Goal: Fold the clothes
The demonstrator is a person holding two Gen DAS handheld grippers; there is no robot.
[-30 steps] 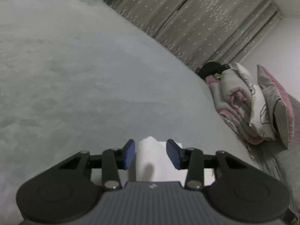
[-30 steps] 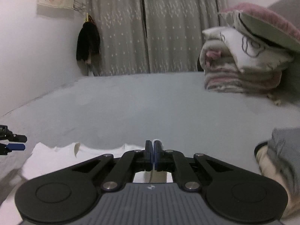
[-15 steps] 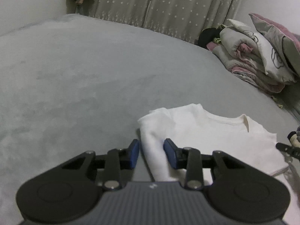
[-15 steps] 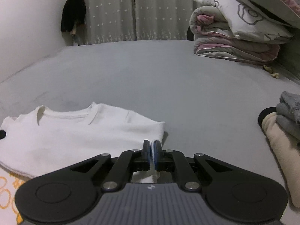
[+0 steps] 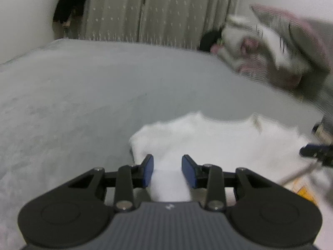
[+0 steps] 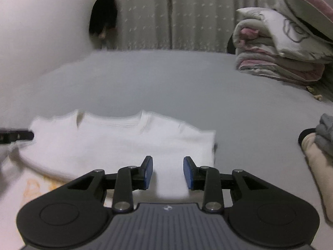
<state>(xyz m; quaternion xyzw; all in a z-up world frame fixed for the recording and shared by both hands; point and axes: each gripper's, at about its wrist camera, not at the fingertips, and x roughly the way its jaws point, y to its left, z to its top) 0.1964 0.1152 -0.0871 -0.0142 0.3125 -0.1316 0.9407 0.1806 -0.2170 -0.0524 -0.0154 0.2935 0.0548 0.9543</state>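
Note:
A white T-shirt point(image 5: 218, 139) lies flat on the grey bed, collar toward the curtains; in the right wrist view the T-shirt point(image 6: 124, 143) spreads left of centre. My left gripper point(image 5: 167, 170) is open over the shirt's left edge, with white cloth showing in the gap between its blue pads. My right gripper point(image 6: 168, 171) is open over the shirt's right edge, and cloth lies below its gap too. Each gripper's tip shows in the other's view: the right gripper point(image 5: 316, 151) and the left gripper point(image 6: 16, 136). An orange print point(image 6: 31, 185) peeks out near the shirt's lower edge.
The grey bed cover point(image 6: 166, 83) stretches toward the curtains. Folded quilts and a pillow point(image 6: 281, 41) are stacked at the back right. A pile of grey and beige clothes point(image 6: 320, 145) sits at the right edge. A dark garment point(image 6: 103, 18) hangs on the wall.
My right gripper was shut on the shirt's edge and has opened, letting it go. The shirt now lies flat. The left gripper stays open, and both views have shifted and blurred.

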